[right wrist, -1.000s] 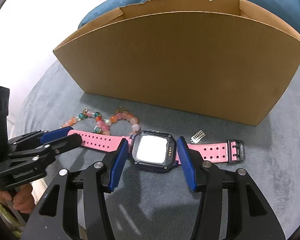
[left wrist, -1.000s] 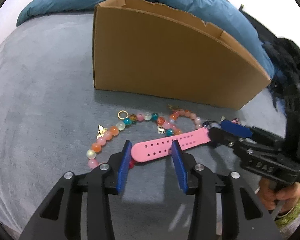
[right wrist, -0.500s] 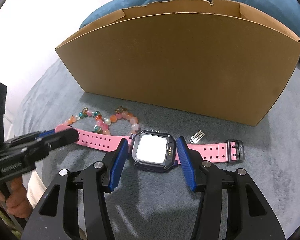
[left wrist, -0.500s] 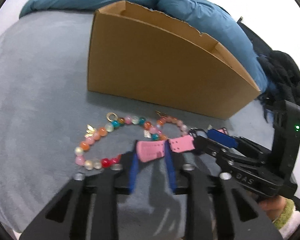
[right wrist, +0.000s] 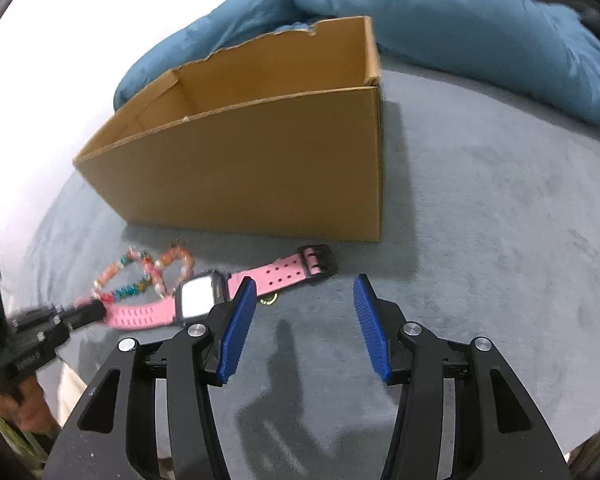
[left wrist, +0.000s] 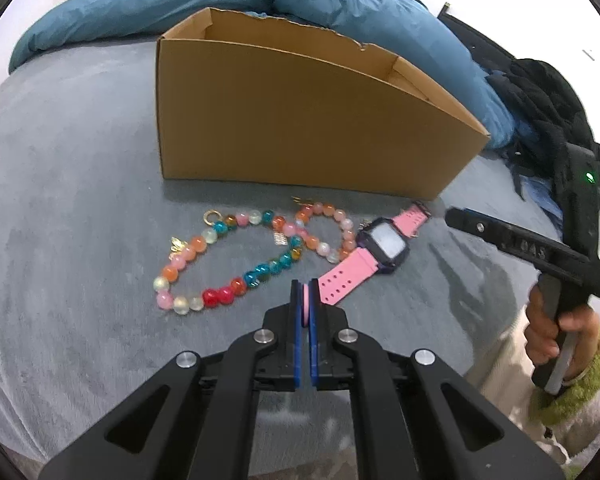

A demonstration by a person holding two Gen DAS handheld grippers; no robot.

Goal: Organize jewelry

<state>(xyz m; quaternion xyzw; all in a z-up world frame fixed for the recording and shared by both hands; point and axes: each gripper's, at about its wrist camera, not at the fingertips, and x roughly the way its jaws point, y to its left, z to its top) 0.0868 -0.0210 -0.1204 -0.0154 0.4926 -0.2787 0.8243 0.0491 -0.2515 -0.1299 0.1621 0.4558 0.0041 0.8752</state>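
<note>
A pink watch (left wrist: pixel 382 242) with a dark square face lies on the grey bed cover in front of an open cardboard box (left wrist: pixel 300 128). My left gripper (left wrist: pixel 306 300) is shut on the end of the watch's pink strap. The watch also shows in the right wrist view (right wrist: pixel 198 294), with its buckle end (right wrist: pixel 318 264) near the box. A long multicoloured bead string (left wrist: pixel 228 260) and a smaller orange-pink bead bracelet (left wrist: pixel 328 228) lie left of the watch. My right gripper (right wrist: pixel 304 312) is open and empty, to the right of the watch.
A blue duvet (left wrist: pixel 340 12) is bunched behind the box. Dark clothing (left wrist: pixel 540 100) lies at the far right. The box (right wrist: pixel 260 152) stands open-topped and looks empty in the right wrist view. Grey cover (right wrist: pixel 500 240) extends right of the box.
My left gripper closed on the strap end and pulled back, dragging the watch. My right gripper, which straddled the watch face, moved away to the right and stayed open.
</note>
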